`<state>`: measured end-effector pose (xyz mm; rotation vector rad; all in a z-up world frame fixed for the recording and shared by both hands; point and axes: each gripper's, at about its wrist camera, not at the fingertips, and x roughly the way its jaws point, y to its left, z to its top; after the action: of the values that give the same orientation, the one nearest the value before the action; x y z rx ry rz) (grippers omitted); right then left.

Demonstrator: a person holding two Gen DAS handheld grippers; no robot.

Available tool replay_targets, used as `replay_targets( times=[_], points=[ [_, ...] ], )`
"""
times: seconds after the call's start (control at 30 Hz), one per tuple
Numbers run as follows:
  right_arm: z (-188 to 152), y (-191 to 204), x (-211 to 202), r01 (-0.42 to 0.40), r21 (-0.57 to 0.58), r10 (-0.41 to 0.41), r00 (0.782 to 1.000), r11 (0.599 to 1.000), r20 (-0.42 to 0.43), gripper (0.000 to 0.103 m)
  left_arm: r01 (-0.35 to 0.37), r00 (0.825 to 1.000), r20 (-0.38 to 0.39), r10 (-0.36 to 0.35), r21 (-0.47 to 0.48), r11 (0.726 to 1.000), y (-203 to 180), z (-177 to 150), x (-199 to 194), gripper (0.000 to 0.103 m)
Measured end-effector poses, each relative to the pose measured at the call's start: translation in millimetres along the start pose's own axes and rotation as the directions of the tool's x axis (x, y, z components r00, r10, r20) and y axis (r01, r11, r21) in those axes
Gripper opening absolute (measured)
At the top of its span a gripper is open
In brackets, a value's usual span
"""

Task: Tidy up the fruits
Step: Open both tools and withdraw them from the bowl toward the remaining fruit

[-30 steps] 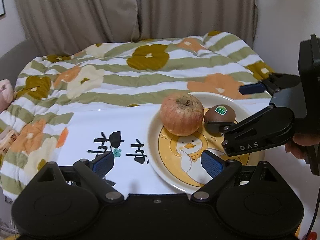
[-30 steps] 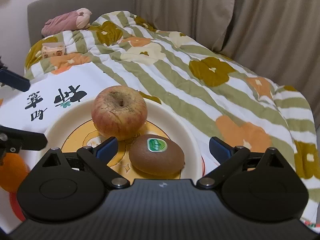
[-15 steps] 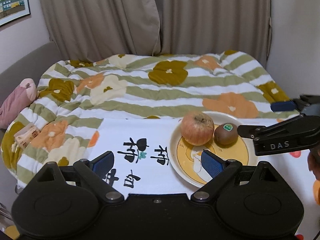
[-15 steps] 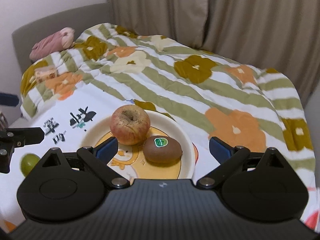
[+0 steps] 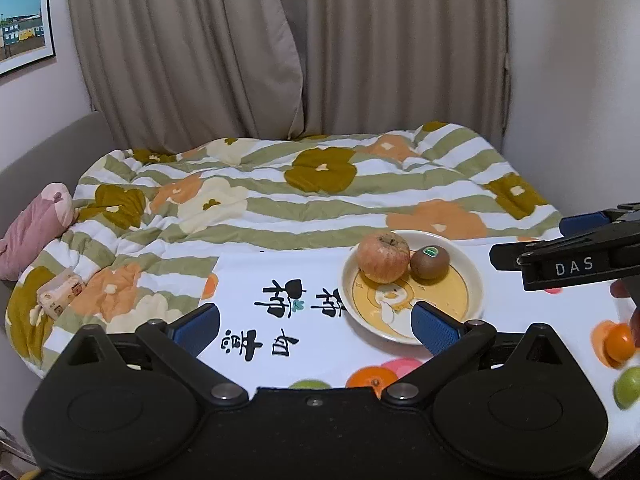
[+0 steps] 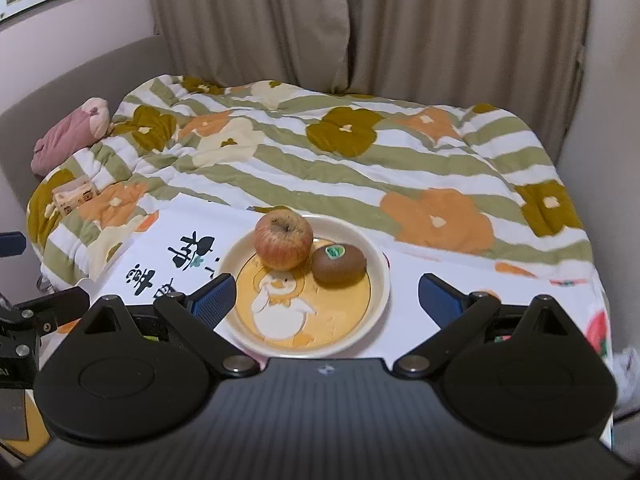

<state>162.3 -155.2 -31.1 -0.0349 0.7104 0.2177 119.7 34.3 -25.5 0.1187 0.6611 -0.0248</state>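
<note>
A red-and-yellow apple (image 6: 283, 238) and a stickered kiwi (image 6: 339, 263) sit touching on the duck-printed plate (image 6: 382, 280), which rests on a white printed cloth (image 5: 248, 276) spread over a bed, close to the cloth's far edge where the floral quilt (image 5: 304, 196) begins. The left hand-held gripper (image 5: 316, 322) hangs above the cloth's near side with its blue pads spread wide and nothing between them; its right pad overlaps the plate's near rim in the left wrist view. The right hand-held gripper (image 6: 326, 298) is likewise wide open and empty, its pads flanking the plate's near half. Bare cloth lies left of the plate, around the black lettering (image 5: 280, 308). Curtains (image 5: 288, 48) close off the far side, and a wall stands at the right. An orange (image 5: 370, 376) and a green fruit (image 5: 310, 384) are half hidden behind the left gripper's body; another orange (image 5: 619, 342) and a green fruit (image 5: 628, 386) blur at the right edge, partly cut off. A pink plush (image 6: 70, 134) and a small packet (image 6: 76, 196) lie on the quilt's left side.
</note>
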Motion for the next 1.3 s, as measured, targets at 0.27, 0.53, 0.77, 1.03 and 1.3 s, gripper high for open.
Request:
replay_targets(
  times=[0.27, 0.53, 0.77, 1.03, 1.3],
  points=[
    [-26, 28, -38, 0.035, 0.078, -0.035, 0.999, 0.996, -0.003, 0.103, 0.070, 0.997, 0.014, -0.071, 0.027, 0.997, 23, -22, -21, 0.103],
    [-54, 62, -42, 0.060, 0.141, -0.059, 0.998, 0.988, -0.016, 0.103, 0.151, 0.989, -0.013, -0.150, 0.098, 0.984, 43, -46, -12, 0.103],
    [-80, 84, -18, 0.057, 0.194, -0.054, 0.998, 0.979, -0.021, 0.103, 0.234, 0.972, -0.060, -0.227, 0.191, 0.953, 56, -70, 19, 0.103],
    [-96, 102, 21, 0.058, 0.209, -0.049, 0.998, 0.976, -0.050, 0.103, 0.305, 0.952, -0.098, -0.289, 0.294, 0.906, 57, -80, 68, 0.100],
    [-101, 106, 50, 0.038, 0.247, -0.025, 0.998, 0.968, -0.056, 0.103, 0.369, 0.930, -0.168, -0.328, 0.403, 0.838, 46, -87, 106, 0.092]
  ],
)
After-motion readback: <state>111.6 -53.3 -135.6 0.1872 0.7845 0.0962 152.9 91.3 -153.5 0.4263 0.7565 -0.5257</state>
